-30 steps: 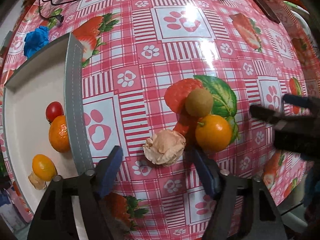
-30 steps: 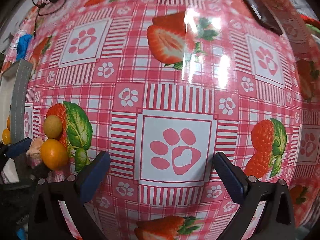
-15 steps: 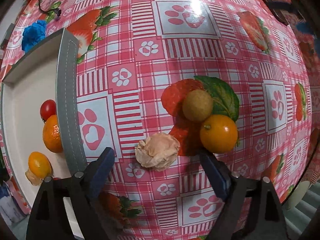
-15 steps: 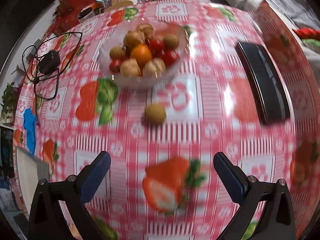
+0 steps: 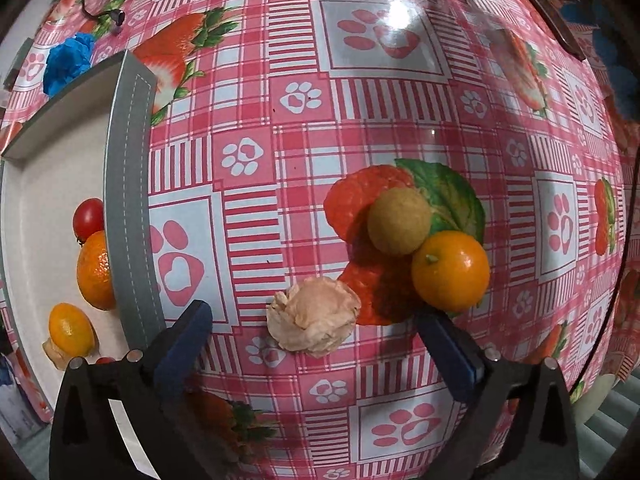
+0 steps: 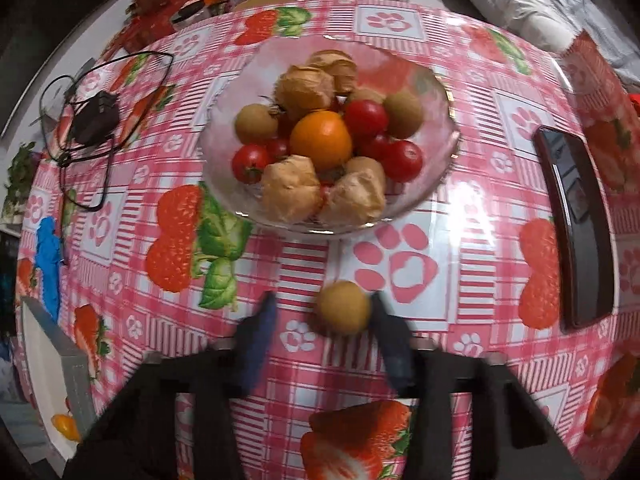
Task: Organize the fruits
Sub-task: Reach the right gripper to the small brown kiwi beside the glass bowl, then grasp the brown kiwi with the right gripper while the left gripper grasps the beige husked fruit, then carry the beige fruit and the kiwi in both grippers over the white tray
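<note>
Husked fruit (image 5: 313, 320): a papery, crumpled pod lying on the tablecloth (image 5: 248, 128) between the left tongs' fingers, touching neither. It looks very light and easily crushed, so I judge a gentle pinch across its widest part is best.

Brown round fruit (image 5: 399, 221): firm-looking, matt skin, resting against the orange citrus (image 5: 451, 271) just to the right of the husked one. The pair will probably roll if nudged.

Tray (image 5: 128, 184): at the left, grey rim, white floor. It already holds a cherry tomato (image 5: 88, 218), a mandarin (image 5: 94, 270) and a small orange fruit (image 5: 71, 329).

Left tongs (image 5: 316, 354): pointing down over the husked fruit, jaws opening to about their widest – released, nothing gripped, no pad in contact.

Loose brown fruit (image 6: 343, 307): a small smooth ball on the cloth in front of the glass bowl (image 6: 444, 168) of mixed fruit. Hard enough to squeeze, I would guess, but round and liable to slip; the hold should be across its middle.

Right tongs (image 6: 322, 314): blurred, jaws coming together around that loose fruit. The right finger (image 6: 390, 332) is against its side – the left finger (image 6: 260, 332) stands apart from it, so it is not yet clenched on anything.

Risk: a closing finger may push the ball sideways before both pads meet it.
</note>
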`<state>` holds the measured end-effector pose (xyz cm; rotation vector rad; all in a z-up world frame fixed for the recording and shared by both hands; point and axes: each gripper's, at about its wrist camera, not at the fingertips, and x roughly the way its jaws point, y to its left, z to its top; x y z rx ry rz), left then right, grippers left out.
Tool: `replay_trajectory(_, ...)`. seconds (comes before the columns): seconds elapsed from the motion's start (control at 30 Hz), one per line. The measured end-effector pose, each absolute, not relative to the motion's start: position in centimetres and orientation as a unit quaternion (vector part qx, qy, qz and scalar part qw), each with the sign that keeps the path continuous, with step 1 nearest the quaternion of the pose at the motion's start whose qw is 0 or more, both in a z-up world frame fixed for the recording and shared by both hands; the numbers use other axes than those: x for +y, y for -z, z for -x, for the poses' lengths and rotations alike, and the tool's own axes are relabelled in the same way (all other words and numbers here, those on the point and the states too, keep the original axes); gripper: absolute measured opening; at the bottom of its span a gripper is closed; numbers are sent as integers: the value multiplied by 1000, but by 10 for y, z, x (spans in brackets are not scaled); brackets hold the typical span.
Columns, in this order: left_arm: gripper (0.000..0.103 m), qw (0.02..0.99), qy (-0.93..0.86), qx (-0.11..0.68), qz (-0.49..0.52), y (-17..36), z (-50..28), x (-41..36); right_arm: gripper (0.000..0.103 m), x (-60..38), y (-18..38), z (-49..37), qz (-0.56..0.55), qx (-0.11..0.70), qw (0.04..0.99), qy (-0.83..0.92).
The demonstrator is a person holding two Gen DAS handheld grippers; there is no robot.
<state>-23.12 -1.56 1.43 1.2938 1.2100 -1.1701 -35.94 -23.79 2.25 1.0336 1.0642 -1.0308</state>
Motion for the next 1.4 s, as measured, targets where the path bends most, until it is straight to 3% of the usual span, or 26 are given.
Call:
replay_trajectory(0.13,97,494,480,495,-530,-19,226,-15,27,-236,-21,358,-462,455,619,443)
replay_trajectory(0.23,84,503,484,491,-522,-29,218,-14,27,-225,-27,367,-476,441,621,440)
replay_trajectory(0.33,63,510,489,489,-511,-40,207,-13,27,-209,-36,374,-484,431,627,432)
replay_trajectory(0.4,39,511,497,488,-504,-46,202,-13,27,-195,-41,379,-491,426,629,426)
replay_trajectory(0.47,31,503,504,493,-499,-48,197,-14,27,-177,-45,383,-500,422,628,422)
replay_trajectory(0.9,30,483,531,505,-480,-73,186,19,27,-83,-45,401,-557,416,594,403)
replay_trajectory(1.4,30,511,531,515,-438,-125,135,55,27,-46,-55,380,-564,420,594,390)
